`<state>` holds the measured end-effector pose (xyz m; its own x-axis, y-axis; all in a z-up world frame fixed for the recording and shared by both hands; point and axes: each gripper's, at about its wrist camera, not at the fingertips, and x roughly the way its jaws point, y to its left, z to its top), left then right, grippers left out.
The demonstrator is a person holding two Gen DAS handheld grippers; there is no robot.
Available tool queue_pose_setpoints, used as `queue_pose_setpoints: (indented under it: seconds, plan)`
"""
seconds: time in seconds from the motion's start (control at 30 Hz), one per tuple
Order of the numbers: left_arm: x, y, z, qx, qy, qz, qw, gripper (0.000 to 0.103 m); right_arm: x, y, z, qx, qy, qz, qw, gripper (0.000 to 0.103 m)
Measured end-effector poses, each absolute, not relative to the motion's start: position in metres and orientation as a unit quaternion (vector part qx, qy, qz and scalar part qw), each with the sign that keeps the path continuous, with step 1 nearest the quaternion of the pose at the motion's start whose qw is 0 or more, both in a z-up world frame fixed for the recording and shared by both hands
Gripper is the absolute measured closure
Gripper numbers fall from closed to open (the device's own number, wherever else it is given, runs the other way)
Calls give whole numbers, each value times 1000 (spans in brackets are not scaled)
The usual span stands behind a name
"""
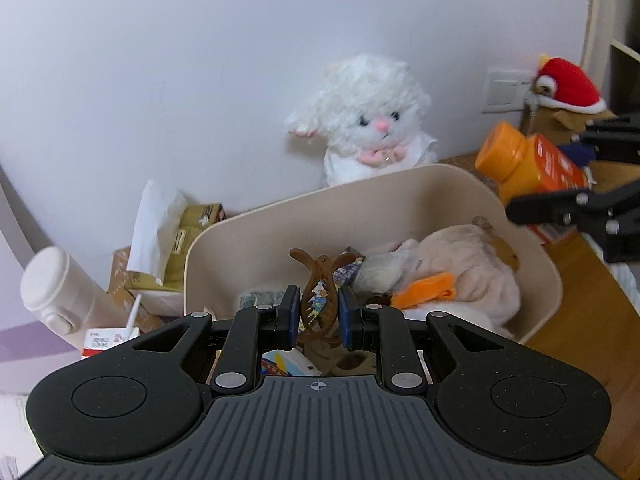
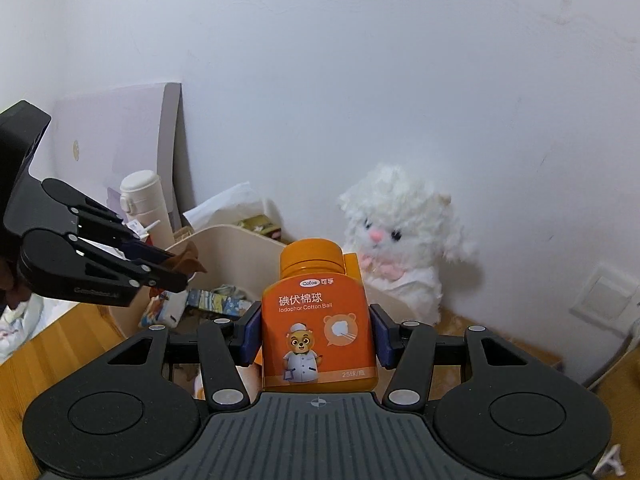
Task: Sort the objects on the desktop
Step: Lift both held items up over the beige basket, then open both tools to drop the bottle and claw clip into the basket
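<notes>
My left gripper point(image 1: 319, 316) is shut on a brown hair claw clip point(image 1: 320, 284), which it holds above the near end of a beige storage bin point(image 1: 400, 184). In the right wrist view that same left gripper point(image 2: 176, 268) shows at the left with the clip point(image 2: 188, 262) over the bin point(image 2: 240, 240). My right gripper point(image 2: 316, 332) is shut on an orange bottle of iodophor cotton balls point(image 2: 318, 320), upright and raised beside the bin. From the left wrist view the bottle point(image 1: 528, 164) and the right gripper point(image 1: 560, 184) appear at the right.
The bin holds a pale plush toy point(image 1: 460, 264), an orange item and printed packets. A white plush cat point(image 1: 372, 116) sits against the wall. A white flask point(image 1: 60, 292), tissue box point(image 1: 160, 240) and small carton point(image 1: 104, 340) stand left. A red-hatted toy point(image 1: 568, 84) is far right.
</notes>
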<state>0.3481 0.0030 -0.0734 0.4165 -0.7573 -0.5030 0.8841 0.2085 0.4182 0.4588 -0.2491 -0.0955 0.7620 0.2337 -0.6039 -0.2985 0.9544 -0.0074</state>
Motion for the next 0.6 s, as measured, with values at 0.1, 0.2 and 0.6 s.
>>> queue_pose_setpoints:
  seconds: [0.1, 0.2, 0.6]
  plan:
    - [356, -8, -79, 334, 115, -518, 779, 83, 472, -251, -112, -33, 333, 141, 932, 51]
    - [365, -19, -86, 335, 137, -506, 783, 83, 483, -252, -126, -16, 349, 139, 927, 51]
    - [375, -41, -105, 345, 189, -482, 783, 83, 506, -246, -164, 13, 428, 136, 893, 50]
